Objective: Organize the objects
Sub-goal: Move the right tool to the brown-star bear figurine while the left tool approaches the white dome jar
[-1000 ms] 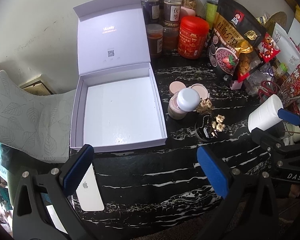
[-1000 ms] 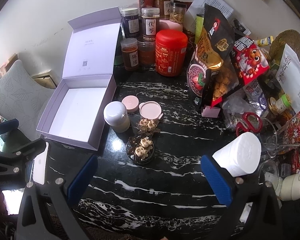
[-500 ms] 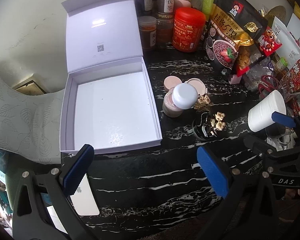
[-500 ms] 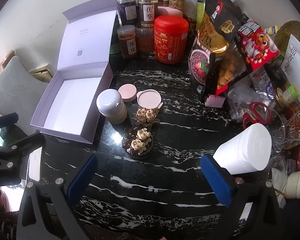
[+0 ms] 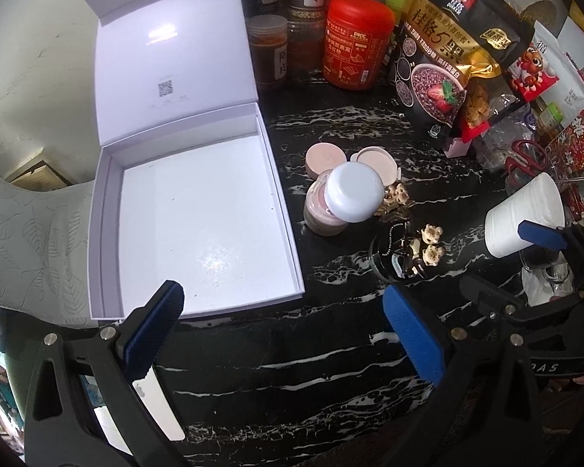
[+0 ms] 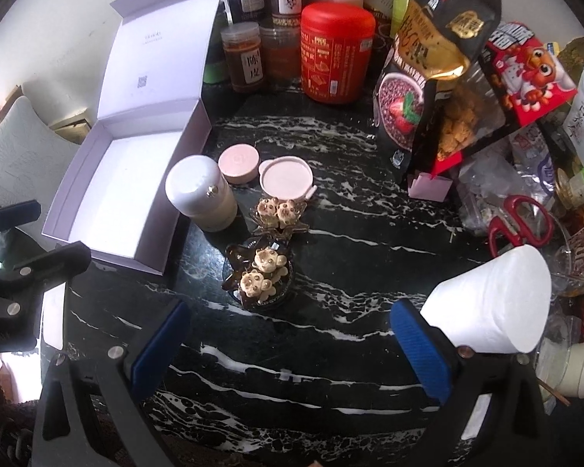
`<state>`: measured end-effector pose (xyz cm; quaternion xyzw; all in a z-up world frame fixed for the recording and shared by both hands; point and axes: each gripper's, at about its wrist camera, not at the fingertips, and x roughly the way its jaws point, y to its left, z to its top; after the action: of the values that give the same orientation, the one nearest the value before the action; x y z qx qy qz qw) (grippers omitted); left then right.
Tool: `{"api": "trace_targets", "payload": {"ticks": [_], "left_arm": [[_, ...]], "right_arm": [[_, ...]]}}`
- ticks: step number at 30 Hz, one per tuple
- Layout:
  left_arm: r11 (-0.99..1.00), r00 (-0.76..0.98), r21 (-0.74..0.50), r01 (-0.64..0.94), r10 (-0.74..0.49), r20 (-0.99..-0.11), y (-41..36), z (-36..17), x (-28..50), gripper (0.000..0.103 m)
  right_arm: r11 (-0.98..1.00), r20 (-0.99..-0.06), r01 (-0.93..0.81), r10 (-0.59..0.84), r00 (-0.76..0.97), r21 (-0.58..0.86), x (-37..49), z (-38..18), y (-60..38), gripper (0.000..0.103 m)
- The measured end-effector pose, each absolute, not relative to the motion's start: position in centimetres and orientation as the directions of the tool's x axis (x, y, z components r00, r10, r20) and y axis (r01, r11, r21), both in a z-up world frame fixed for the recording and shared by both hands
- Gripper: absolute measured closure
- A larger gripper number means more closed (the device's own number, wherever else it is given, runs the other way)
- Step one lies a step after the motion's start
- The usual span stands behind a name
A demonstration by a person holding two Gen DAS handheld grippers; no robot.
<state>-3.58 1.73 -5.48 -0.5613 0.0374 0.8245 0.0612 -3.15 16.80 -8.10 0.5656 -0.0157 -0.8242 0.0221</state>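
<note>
An open white box [image 5: 198, 218] with its lid raised lies on the black marble table, also in the right wrist view [image 6: 113, 179]. Right of it stand a white-capped jar [image 5: 342, 202] [image 6: 200, 194], a small pink pot [image 5: 325, 157] [image 6: 239, 163], a pink compact [image 5: 375, 161] [image 6: 286, 177] and bear-shaped hair clips [image 5: 416, 249] [image 6: 262, 272]. My left gripper [image 5: 280, 330] is open and empty, near the box's front edge. My right gripper [image 6: 292, 342] is open and empty, just in front of the hair clips.
Spice jars, a red canister [image 6: 336, 54] and snack bags [image 6: 436, 78] crowd the back. Red scissors [image 6: 521, 225] and a white paper roll [image 6: 494, 303] are at right. A white phone [image 5: 155, 404] lies at the table's front left. A leaf-patterned cushion [image 5: 31, 229] is left of the box.
Both grippers have moved forward toward the table's objects, which now look larger and closer. Nothing on the table has moved; both stay open.
</note>
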Motion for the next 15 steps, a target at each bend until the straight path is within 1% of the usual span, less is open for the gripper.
{"api": "trace_targets", "payload": {"ticks": [10,12,15], "left_arm": [[-0.986,-0.343,-0.022,-0.166,0.079,-0.936,2.4,-7.0,-5.2,0.001],[-0.984,-0.340,-0.028,-0.173,0.086,-0.936,2.6,-7.2,-5.4,0.004],[-0.981,-0.341,-0.032,-0.193,0.097,-0.935,3.1,-7.5,-5.8,0.005]], "right_arm": [[-0.996,-0.945,0.030,-0.086,-0.315,0.080,-4.2,-10.4,16.6,0.001],[-0.996,-0.947,0.038,-0.091,-0.309,0.083,-4.4,-10.8,16.5,0.001],[-0.994,-0.946,0.044,-0.111,-0.303,0.102,-4.6,-11.3,16.5,0.009]]}}
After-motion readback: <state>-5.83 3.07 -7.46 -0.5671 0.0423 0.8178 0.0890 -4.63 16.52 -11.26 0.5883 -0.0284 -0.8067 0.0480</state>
